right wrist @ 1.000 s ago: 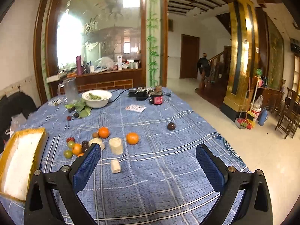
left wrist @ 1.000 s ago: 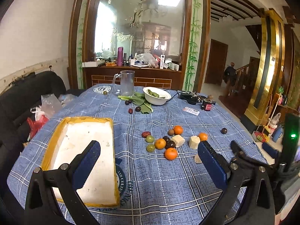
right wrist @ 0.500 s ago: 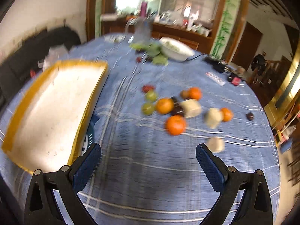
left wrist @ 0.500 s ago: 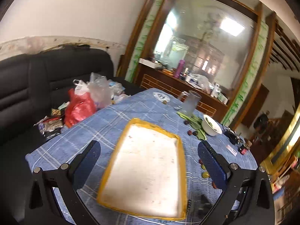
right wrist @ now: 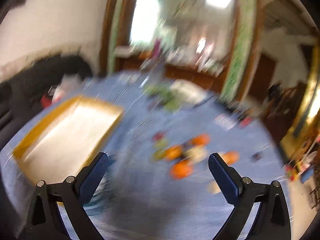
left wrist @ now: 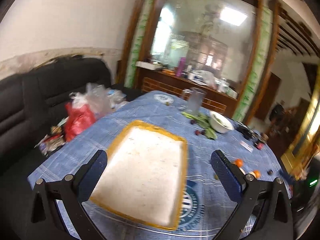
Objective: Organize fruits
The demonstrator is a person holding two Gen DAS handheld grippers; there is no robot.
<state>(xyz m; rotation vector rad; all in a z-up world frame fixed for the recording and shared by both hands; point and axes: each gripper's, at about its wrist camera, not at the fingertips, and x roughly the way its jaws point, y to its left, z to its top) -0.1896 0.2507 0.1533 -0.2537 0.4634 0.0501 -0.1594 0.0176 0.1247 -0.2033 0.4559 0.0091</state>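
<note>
Nothing is sorted yet: the tray [left wrist: 144, 172] holds 0 fruit. The fruits [right wrist: 180, 156] lie clustered on the tablecloth [right wrist: 148, 200] beside it. The left gripper [left wrist: 160, 170] and right gripper [right wrist: 158, 170] are spread, empty.

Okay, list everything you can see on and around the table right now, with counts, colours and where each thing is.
tray: one, yellow rim, white inside, empty, on the table's near left.
tablecloth: one, blue plaid, covering the table.
oranges: about four, orange, clustered right of the tray.
other small fruit and pale chunks: several, green, dark, cream; too blurred to count.
bowl: one, white, far side.
glass pitcher: one, clear, far side.
green leaves: a bunch, beside the bowl.
plastic bags: red and clear, on the black sofa.
left gripper: open, over the tray.
right gripper: open, empty.
</note>
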